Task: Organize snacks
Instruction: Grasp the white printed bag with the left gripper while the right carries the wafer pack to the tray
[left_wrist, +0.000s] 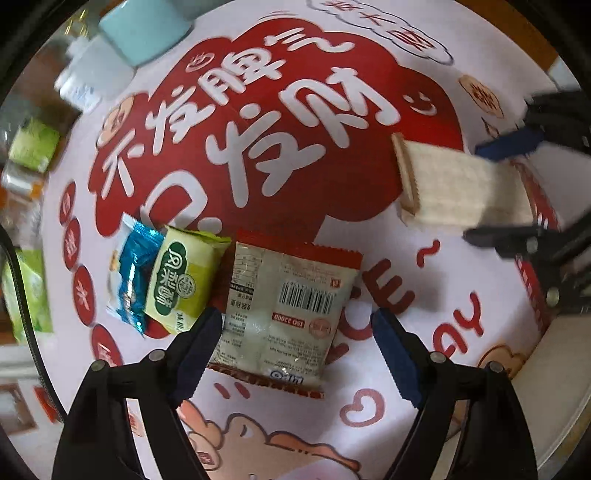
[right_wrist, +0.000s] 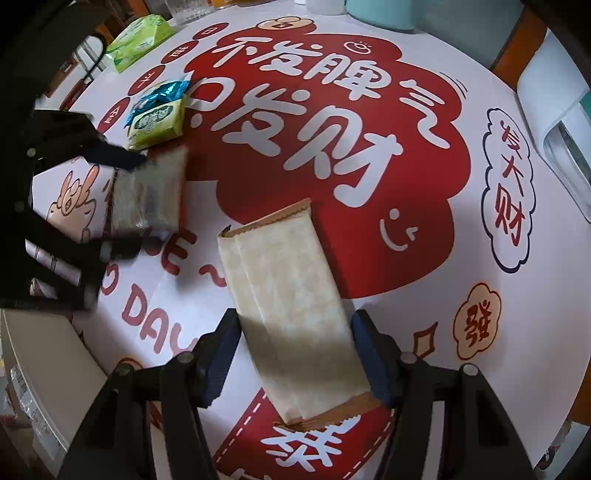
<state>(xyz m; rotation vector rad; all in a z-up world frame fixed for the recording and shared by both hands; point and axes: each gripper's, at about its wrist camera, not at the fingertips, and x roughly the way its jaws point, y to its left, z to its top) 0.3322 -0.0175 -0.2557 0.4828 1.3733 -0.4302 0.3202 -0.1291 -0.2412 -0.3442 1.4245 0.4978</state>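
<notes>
- The landmark is the big red cloud print (left_wrist: 280, 147) in the middle of the white printed cloth covering the surface (right_wrist: 461, 258).
- The left tongs (left_wrist: 295, 354) point down at the cloud's lower edge, jaws apart on either side of a red-trimmed clear snack packet (left_wrist: 284, 314) lying label-down, barcode up. One pad is at the packet's edge; the other stands clear of it, so nothing is clamped.
- Just beside that packet, also at the cloud's lower edge, lie a yellow-green snack pack (left_wrist: 184, 280) and a blue foil pack (left_wrist: 129, 273), the green one overlapping the blue.
- The right tongs (right_wrist: 295, 358) straddle a long cream wafer packet (right_wrist: 291, 306) with brown crimped ends, which lies partly on the cloud's lower right lobe. The pads sit close to both long sides; whether they press on it I cannot tell.
- Beyond the cloud's far edge stand a pale teal container (left_wrist: 144, 29) and a green tissue pack (right_wrist: 140, 40), off the cloth's rim.
</notes>
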